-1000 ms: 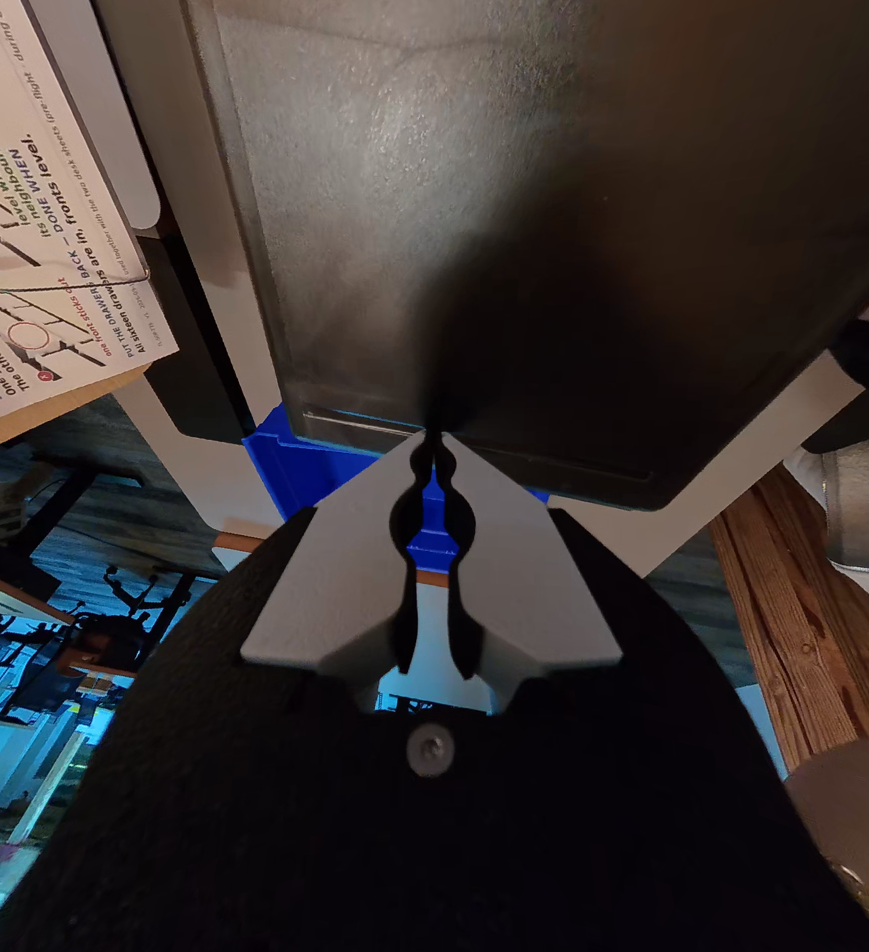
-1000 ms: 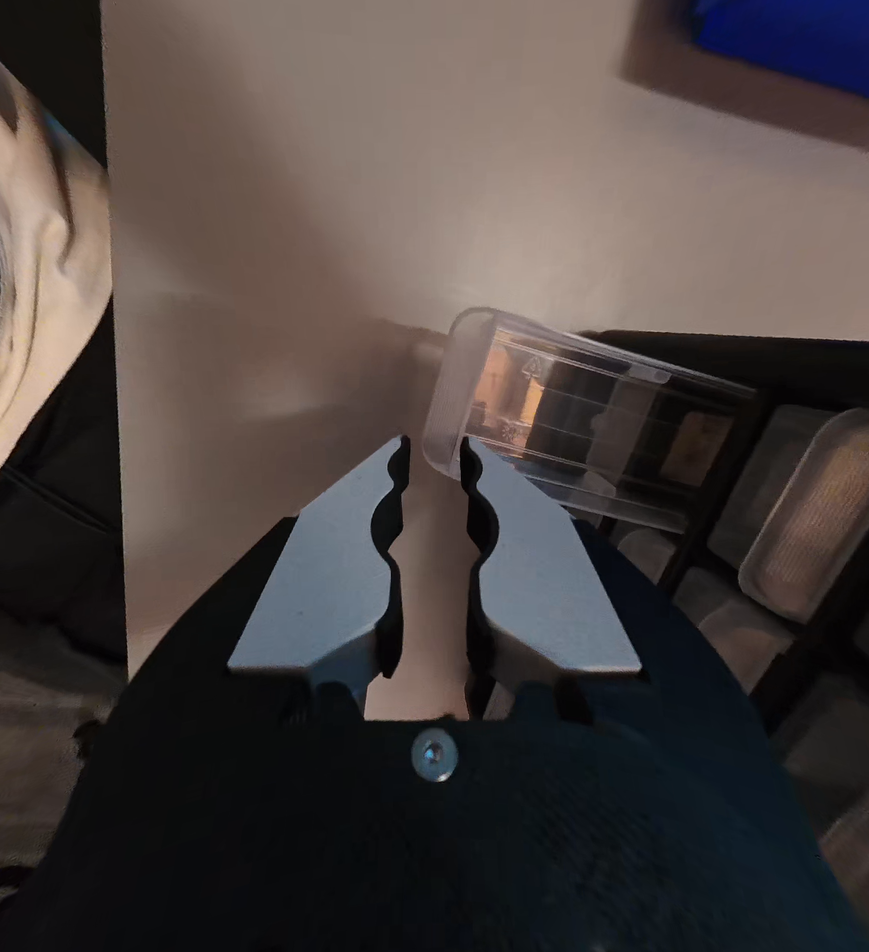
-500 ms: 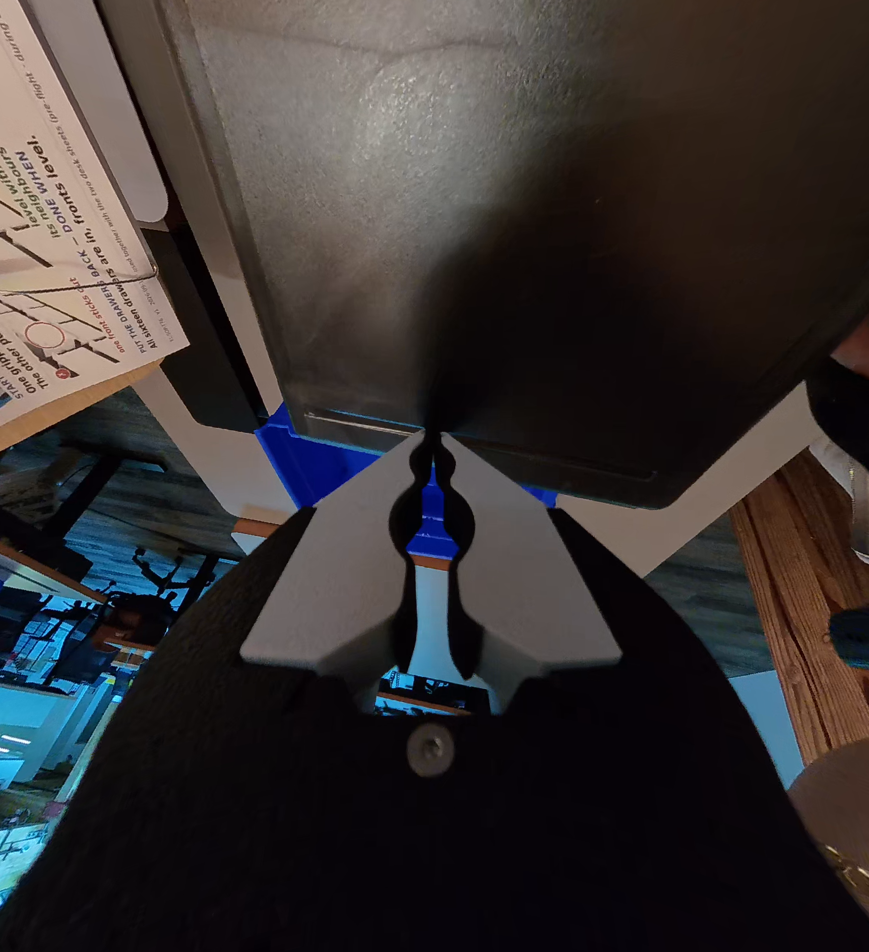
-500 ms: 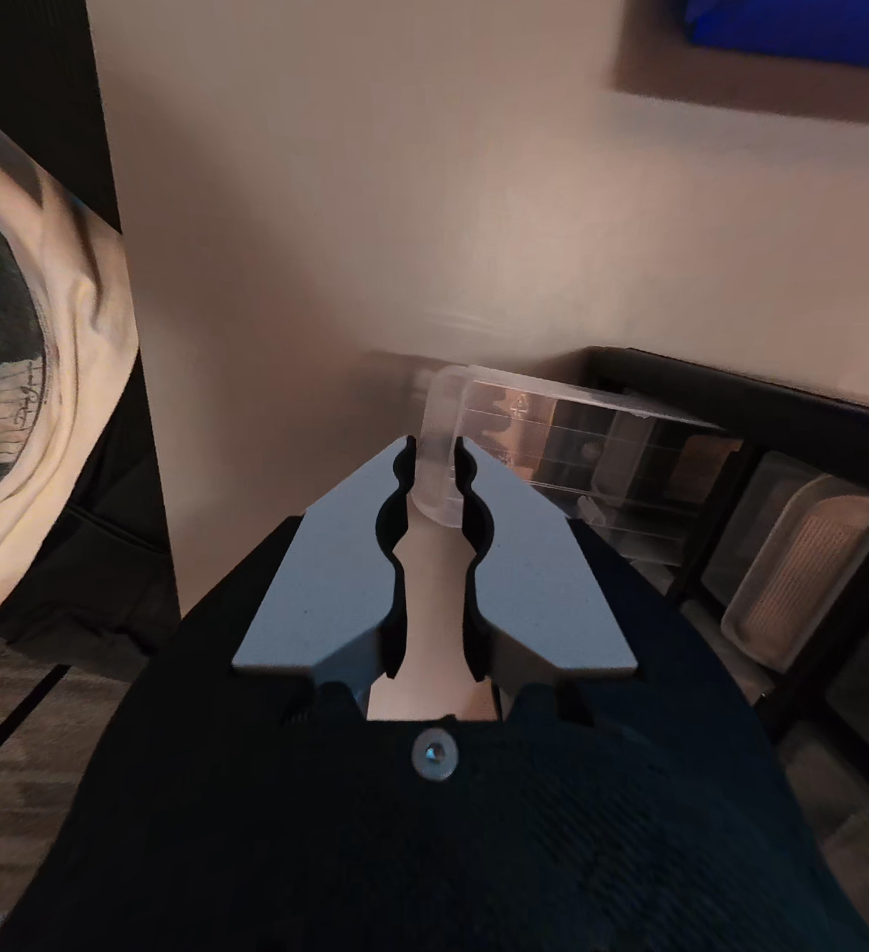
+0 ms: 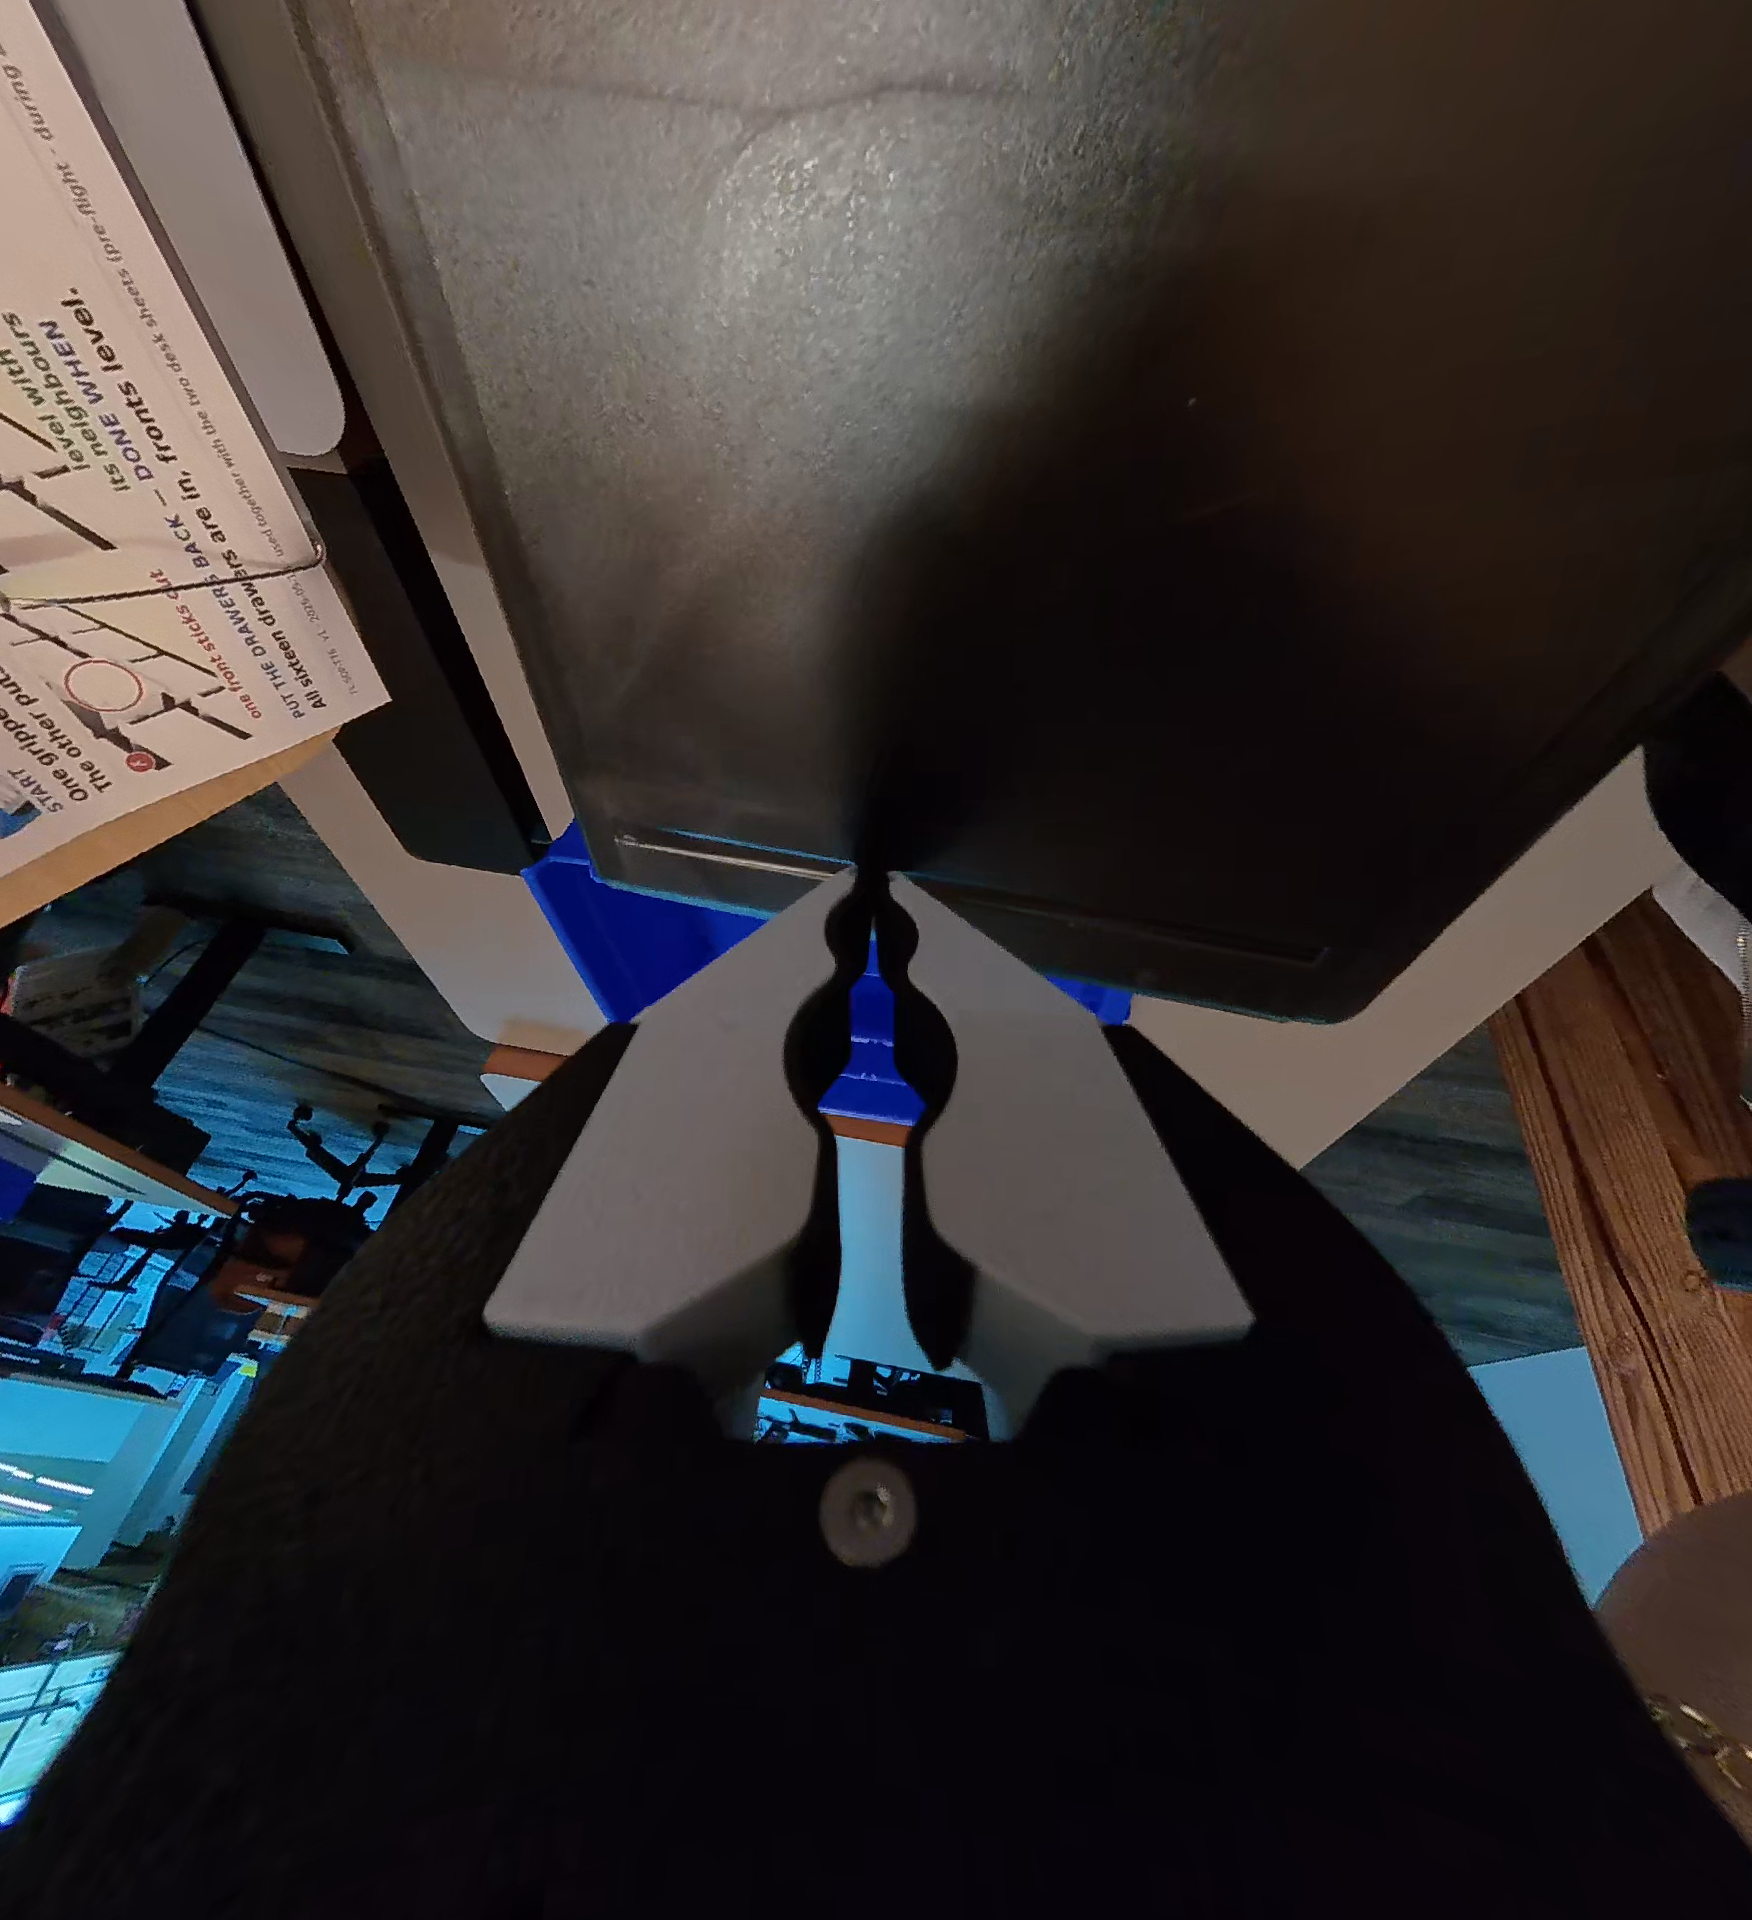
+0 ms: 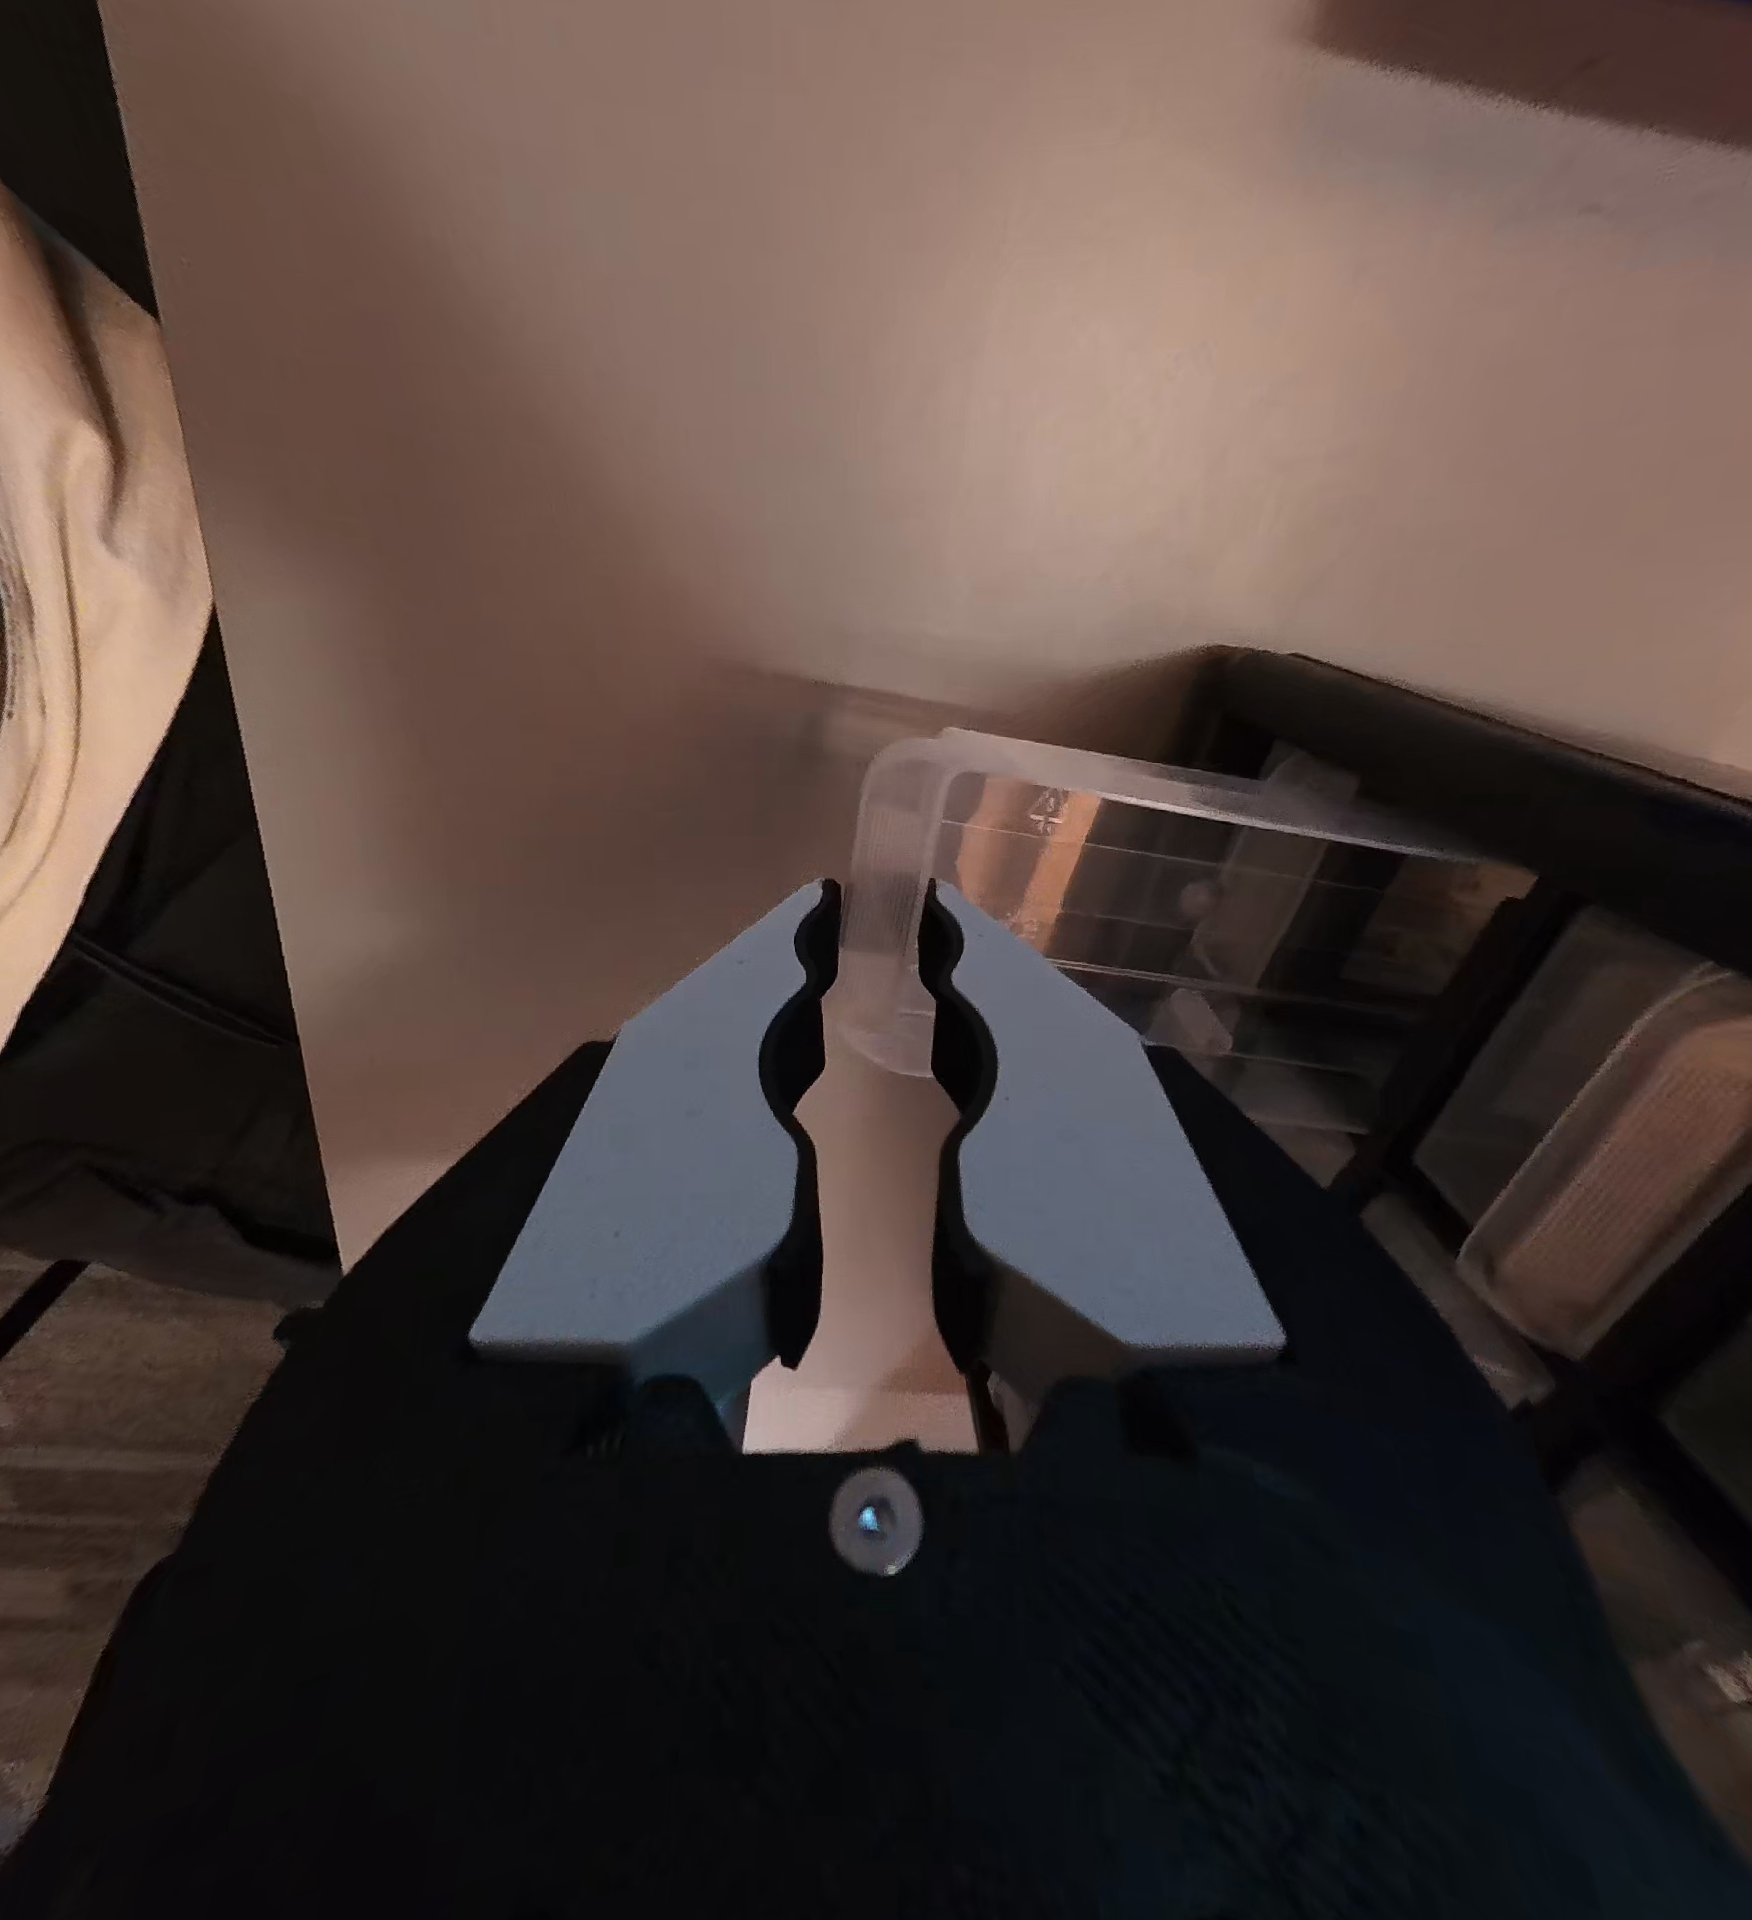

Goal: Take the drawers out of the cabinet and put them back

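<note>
In the right wrist view a clear plastic drawer (image 6: pixel 1194 914) sticks partway out of the top-left slot of the black cabinet (image 6: pixel 1537 779). My right gripper (image 6: pixel 882 914) is shut on the drawer's front handle, which fills the gap between the fingertips. In the left wrist view my left gripper (image 5: pixel 872 888) is shut, with its tips pressed against the edge of the cabinet's textured black outer wall (image 5: pixel 955 416). The cabinet's inside is hidden in that view.
Other clear drawers (image 6: pixel 1641 1143) sit in the cabinet's slots at right. The cabinet stands on a white table (image 6: pixel 851 364). A printed instruction sheet (image 5: pixel 72 468) lies at left, a blue bin (image 5: pixel 643 935) behind the cabinet, and a wooden surface (image 5: pixel 1630 1195) at right. A person's clothing (image 6: pixel 41 623) shows at far left.
My right gripper moved forward onto the drawer's handle and narrowed onto it; the drawer went from tilted to more level with the slot. The left gripper stayed pressed on the cabinet.
</note>
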